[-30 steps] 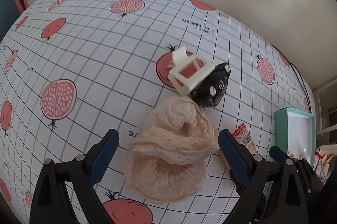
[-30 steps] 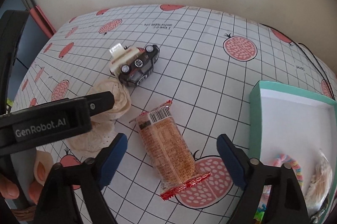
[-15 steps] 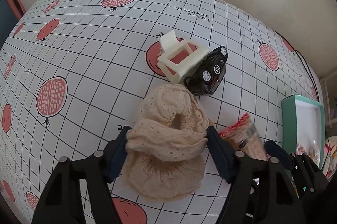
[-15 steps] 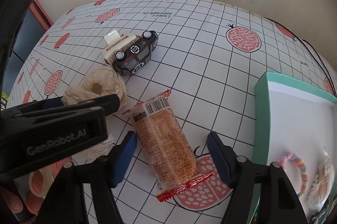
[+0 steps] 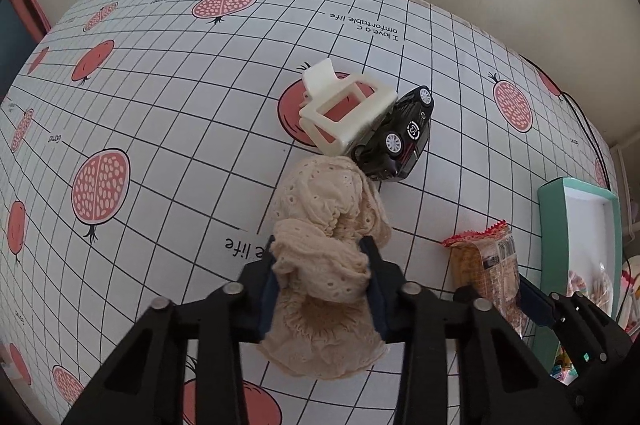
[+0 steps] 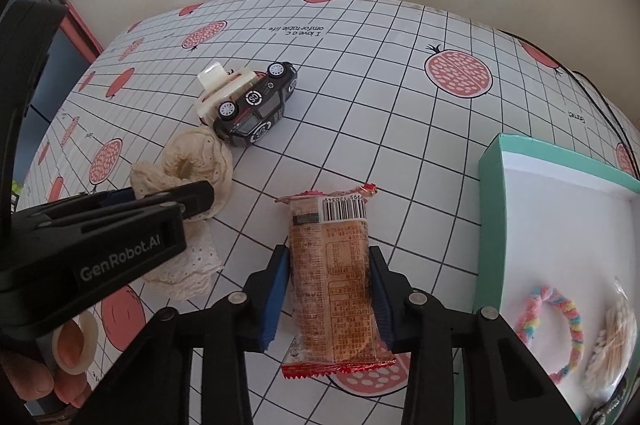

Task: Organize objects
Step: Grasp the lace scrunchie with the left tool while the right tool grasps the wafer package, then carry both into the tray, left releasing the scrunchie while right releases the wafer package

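Note:
A cream lace scrunchie [image 5: 324, 257] lies bunched on the pomegranate-print tablecloth, and my left gripper [image 5: 322, 275] is shut on it; the same scrunchie [image 6: 192, 165] shows at the left of the right wrist view. My right gripper [image 6: 329, 281] is shut on an orange snack packet [image 6: 332, 277], barcode end pointing away; the packet [image 5: 486, 273] also appears in the left wrist view. A black toy car [image 5: 398, 137] rests against a cream hair claw clip [image 5: 344, 109] farther back.
A teal box [image 6: 496, 185] with a white inside sits at the right, holding a rainbow hair tie [image 6: 560, 329] and a bag of cotton swabs [image 6: 612, 345]. A dark cable [image 6: 600, 97] runs along the far right. A hand [image 6: 60, 357] holds the left gripper.
Both grippers went from wide open to shut: the left on the scrunchie, the right on the snack packet. The packet now lies straight between the right fingers.

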Demonstrator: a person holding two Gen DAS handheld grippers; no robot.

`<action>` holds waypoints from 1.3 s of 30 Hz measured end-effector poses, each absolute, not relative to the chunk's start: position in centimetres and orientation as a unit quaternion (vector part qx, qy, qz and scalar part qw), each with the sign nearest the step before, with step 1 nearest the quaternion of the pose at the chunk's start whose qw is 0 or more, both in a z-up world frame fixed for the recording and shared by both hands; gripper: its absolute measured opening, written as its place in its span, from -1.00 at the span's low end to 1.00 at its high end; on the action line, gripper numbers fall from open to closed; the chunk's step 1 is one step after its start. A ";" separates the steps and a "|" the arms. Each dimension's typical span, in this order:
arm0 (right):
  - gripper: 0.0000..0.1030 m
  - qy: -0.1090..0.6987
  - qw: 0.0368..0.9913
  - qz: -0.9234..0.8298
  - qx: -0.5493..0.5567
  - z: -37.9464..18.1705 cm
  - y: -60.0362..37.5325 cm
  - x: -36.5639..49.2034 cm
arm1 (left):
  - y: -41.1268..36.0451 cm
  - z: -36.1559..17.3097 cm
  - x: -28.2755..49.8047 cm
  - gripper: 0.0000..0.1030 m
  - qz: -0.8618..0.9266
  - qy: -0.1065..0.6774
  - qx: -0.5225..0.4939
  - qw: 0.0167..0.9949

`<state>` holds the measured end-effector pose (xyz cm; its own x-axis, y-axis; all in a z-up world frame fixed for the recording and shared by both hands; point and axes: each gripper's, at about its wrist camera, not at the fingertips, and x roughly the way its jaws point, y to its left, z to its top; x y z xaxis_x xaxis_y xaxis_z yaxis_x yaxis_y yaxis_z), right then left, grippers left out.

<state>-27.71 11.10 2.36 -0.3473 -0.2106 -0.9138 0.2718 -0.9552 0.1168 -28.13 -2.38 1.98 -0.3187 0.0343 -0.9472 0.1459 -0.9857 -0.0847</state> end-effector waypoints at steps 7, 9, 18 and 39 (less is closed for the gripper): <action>-0.23 0.016 0.157 -0.818 0.553 2.7 11.3 -27.7 | -2.1 2.7 -27.6 -0.51 -0.813 0.079 0.576 0.026; -0.23 0.015 0.160 -0.820 0.549 3.0 11.3 -27.6 | -1.4 3.1 -27.7 -0.51 -0.817 0.078 0.571 0.026; -0.23 0.008 0.172 -0.832 0.527 5.4 11.4 -27.3 | -1.0 6.6 -27.1 -0.52 -0.842 0.079 0.534 0.023; -0.23 -0.041 0.123 -0.856 0.501 9.4 22.3 -26.9 | 6.9 11.4 -28.9 -0.52 -0.874 0.057 0.482 -0.029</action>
